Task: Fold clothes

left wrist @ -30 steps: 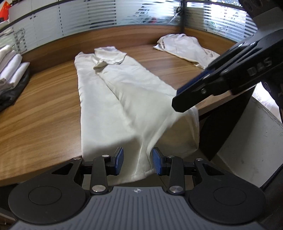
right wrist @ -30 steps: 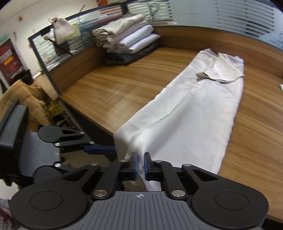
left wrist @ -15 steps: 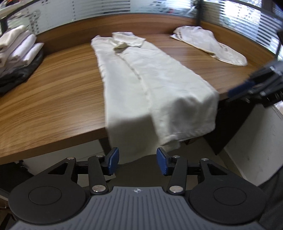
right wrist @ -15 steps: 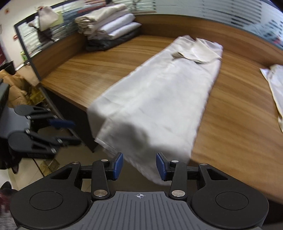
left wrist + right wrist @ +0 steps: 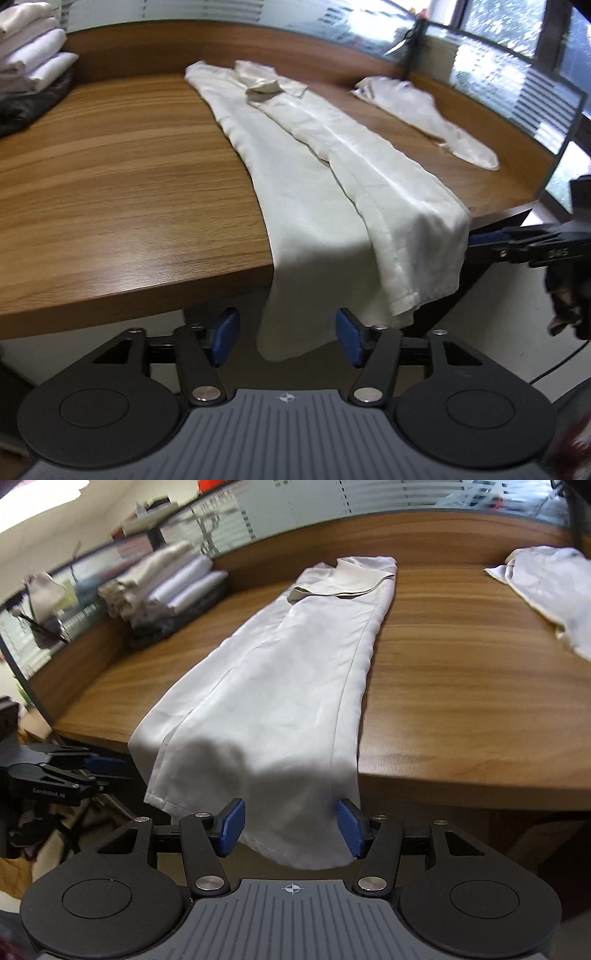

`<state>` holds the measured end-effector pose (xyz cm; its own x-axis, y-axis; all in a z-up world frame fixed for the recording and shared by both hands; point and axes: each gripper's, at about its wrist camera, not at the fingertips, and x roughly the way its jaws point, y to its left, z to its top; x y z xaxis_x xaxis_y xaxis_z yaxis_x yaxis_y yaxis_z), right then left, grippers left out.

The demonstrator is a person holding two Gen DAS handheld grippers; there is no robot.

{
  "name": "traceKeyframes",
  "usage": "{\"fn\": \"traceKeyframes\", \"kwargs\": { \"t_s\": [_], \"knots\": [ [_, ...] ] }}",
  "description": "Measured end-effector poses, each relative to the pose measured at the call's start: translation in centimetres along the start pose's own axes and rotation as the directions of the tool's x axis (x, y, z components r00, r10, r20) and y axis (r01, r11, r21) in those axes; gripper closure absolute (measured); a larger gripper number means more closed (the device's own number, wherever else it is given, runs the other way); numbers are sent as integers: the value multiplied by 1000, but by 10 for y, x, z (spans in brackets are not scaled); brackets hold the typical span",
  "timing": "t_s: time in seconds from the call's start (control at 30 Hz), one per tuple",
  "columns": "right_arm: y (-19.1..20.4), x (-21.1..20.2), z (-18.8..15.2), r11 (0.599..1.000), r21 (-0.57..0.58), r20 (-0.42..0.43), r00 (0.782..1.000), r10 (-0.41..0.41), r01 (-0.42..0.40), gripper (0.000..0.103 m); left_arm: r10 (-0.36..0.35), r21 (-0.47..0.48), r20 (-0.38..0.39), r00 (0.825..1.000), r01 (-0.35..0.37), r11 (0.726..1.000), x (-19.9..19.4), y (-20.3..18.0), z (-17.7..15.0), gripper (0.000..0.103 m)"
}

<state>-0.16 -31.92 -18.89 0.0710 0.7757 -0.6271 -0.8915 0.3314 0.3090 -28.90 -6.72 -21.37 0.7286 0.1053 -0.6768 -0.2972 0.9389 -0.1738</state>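
Step in hand: the long cream garment (image 5: 317, 162) lies narrowed lengthwise on the counter (image 5: 122, 177), its 2 sides overlapped along the middle; judged from this, the lengthwise fold is made and the crosswise fold is not yet begun.
Garment position: it runs from the far side of the counter to the near edge, where its hem (image 5: 295, 823) hangs over the edge; a small turned-back piece sits at the far end.
Left hand-held gripper (image 5: 287, 341): jaws apart and opening, just below the counter edge; the hanging hem shows between the blue pads but neither pad presses on it.
Right hand-held gripper (image 5: 291, 825): jaws apart and opening; the hem hangs between the pads, with cloth close to the right pad, contact unclear, nothing clamped.
Next move: probably each gripper needs to take 1 hem corner and carry it toward the far end; slack cloth hanging off the edge may slip or bunch.
Surface: wood-grain counter with a raised wooden back rim.
Room: a stack of folded clothes (image 5: 29, 48) at the left, a 2nd pale garment (image 5: 424, 114) lying loose at the right, frosted striped glass partitions behind.
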Motion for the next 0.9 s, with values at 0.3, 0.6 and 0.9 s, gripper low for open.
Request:
{"fn": "traceKeyframes", "kwargs": {
  "t_s": [0.3, 0.6, 0.9],
  "knots": [
    [-35, 20, -22, 988, 18, 128, 980, 151, -155, 25, -138, 161, 6, 990, 135, 978, 41, 10, -11, 37],
    [-37, 39, -19, 953, -20, 54, 952, 303, -302, 84, -251, 171, -59, 966, 258, 951, 47, 3, -8, 99],
    [-25, -17, 33, 878, 205, -52, 891, 451, -433, 97, -330, -36, -97, 939, 328, 944, -28, -6, 50, 99]
  ]
}}
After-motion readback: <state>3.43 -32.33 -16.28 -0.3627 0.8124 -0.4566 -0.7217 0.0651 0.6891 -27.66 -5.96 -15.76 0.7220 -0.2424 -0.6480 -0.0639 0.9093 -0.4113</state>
